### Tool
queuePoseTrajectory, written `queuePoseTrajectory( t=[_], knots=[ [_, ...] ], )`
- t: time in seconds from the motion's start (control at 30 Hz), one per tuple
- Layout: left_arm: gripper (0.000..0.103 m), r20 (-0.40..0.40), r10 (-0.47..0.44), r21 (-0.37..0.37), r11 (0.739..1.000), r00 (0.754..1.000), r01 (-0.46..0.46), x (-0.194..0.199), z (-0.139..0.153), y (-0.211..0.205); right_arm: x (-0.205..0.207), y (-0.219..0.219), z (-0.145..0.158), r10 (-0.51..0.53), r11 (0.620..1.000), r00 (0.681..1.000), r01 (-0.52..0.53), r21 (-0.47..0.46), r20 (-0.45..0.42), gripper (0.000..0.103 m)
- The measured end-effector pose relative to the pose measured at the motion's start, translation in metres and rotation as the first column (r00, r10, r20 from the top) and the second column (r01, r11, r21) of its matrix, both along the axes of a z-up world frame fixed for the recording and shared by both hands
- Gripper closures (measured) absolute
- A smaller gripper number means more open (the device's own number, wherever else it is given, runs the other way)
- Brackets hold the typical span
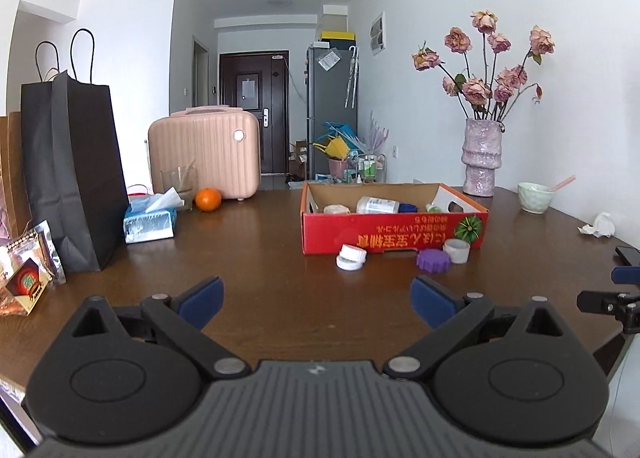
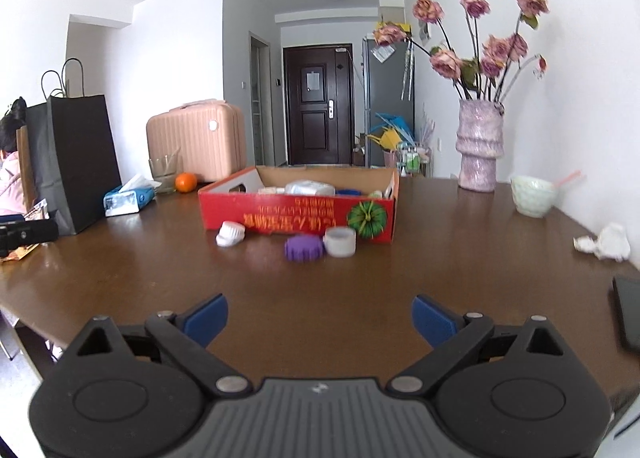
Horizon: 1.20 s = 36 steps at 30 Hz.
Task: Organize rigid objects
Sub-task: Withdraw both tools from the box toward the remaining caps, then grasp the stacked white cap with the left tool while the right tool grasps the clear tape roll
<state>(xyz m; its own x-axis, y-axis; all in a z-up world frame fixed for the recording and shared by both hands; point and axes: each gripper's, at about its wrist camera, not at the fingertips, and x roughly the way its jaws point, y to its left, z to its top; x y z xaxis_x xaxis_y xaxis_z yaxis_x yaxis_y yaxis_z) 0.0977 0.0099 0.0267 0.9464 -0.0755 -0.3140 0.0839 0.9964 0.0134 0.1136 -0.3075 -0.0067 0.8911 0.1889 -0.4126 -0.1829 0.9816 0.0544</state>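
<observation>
red cardboard box (image 1: 384, 236) part-filled — white cap (image 1: 351, 257), purple cap (image 1: 434, 259), white cup (image 1: 457, 250) remain in front; left gripper (image 1: 316, 298), right gripper (image 2: 320, 320) wide open, empty.

Brown wooden table (image 2: 320, 282): red cardboard box (image 2: 296, 217), white cap (image 2: 230, 234), purple cap (image 2: 304, 248), white cup (image 2: 340, 241), vase (image 2: 478, 145), bowl (image 2: 532, 195), orange (image 2: 186, 182) are carried.

A dark brown wooden table (image 1: 260, 258) is seen. At twelve o'clock a red cardboard box (image 1: 394, 232) is printed with yellow characters and a green striped melon. A ridged purple plastic cap (image 1: 434, 260) is flanked by a white screw cap (image 1: 351, 256) and a pale cylindrical cap (image 1: 457, 250).
</observation>
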Motion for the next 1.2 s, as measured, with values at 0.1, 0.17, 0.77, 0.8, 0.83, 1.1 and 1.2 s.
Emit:
queuePoseTrajectory(
  t=[0.1,0.17,0.77,0.8,0.83,1.1,1.2],
  knots=[
    [0.001,-0.016,-0.001,0.005,1.000,1.000,0.002,0.002,-0.003,-0.002,-0.003,-0.002,-0.003,-0.007,1.000,1.000,0.007,-0.005,-0.011,0.004],
    [0.001,-0.021,-0.006,0.001,1.000,1.000,0.006,0.006,-0.005,-0.004,-0.002,-0.004,-0.004,-0.020,1.000,1.000,0.020,-0.005,-0.010,0.004],
    [0.001,-0.167,-0.082,0.027,0.996,0.983,0.087,0.128,-0.032,-0.031,0.105,-0.009,-0.022,-0.029,1.000,0.992,0.029,0.000,-0.124,0.006],
    [0.001,-0.171,-0.089,0.035,0.995,0.981,0.096,0.138,-0.033,-0.035,0.116,-0.009,-0.021,-0.030,1.000,0.992,0.030,-0.001,-0.120,0.007],
    [0.001,-0.172,-0.101,0.040,0.993,0.980,0.109,0.150,-0.033,-0.039,0.126,-0.009,-0.020,-0.032,0.999,0.993,0.032,0.000,-0.114,0.007],
    [0.016,-0.277,-0.107,0.103,0.985,0.955,0.141,0.256,-0.052,-0.060,0.227,-0.004,-0.025,-0.043,0.999,0.984,0.041,-0.017,-0.171,0.026],
    [0.026,-0.322,-0.115,0.088,0.985,0.940,0.151,0.288,-0.059,-0.063,0.257,-0.007,-0.029,-0.047,0.997,0.981,0.056,0.044,-0.188,0.042]
  ],
)
